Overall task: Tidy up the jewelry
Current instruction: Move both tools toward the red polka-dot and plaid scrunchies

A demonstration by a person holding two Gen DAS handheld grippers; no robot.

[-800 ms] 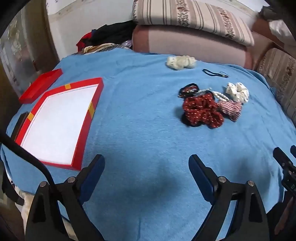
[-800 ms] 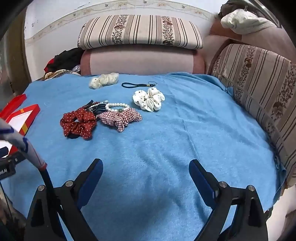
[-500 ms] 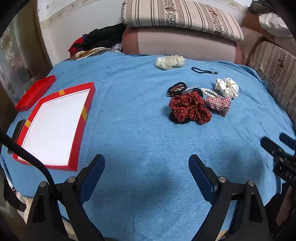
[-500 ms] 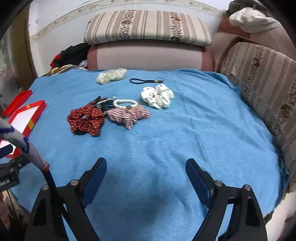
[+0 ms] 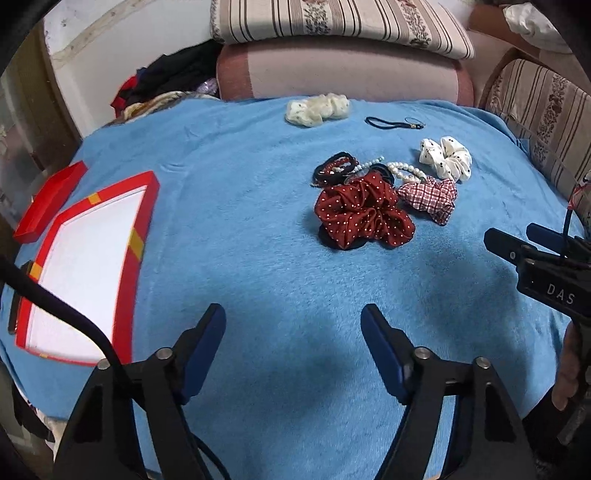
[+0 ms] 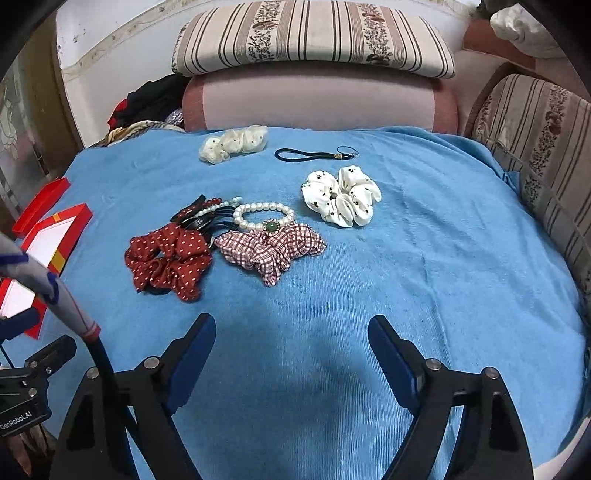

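**Two grippers hanging open over the blue cloth**

Both grippers are gaping wide with nothing between their fingers; the left gripper point(image 5: 293, 332) is hovering over bare blue cloth point(image 5: 240, 206), and the right gripper point(image 6: 291, 341) is doing the same nearer the jewelry. Ahead of the right one, a red dotted scrunchie point(image 6: 168, 260) is lying just beside a checked scrunchie point(image 6: 271, 247); a pearl bracelet point(image 6: 264, 218) with a green stone is resting partly on the checked one; dark hair ties point(image 6: 201, 218) are bunching behind the red one, touching it. A white dotted scrunchie point(image 6: 340, 199) is sitting apart to the right; a cream scrunchie point(image 6: 232, 144) and a black cord point(image 6: 314, 154) are lying near the far edge. A red tray point(image 5: 138, 218) with a white floor is sitting at the left, well apart from the pile; its lid point(image 5: 50, 201) is lying just beyond it. Striped cushions point(image 6: 310, 35) are showing behind the cloth.
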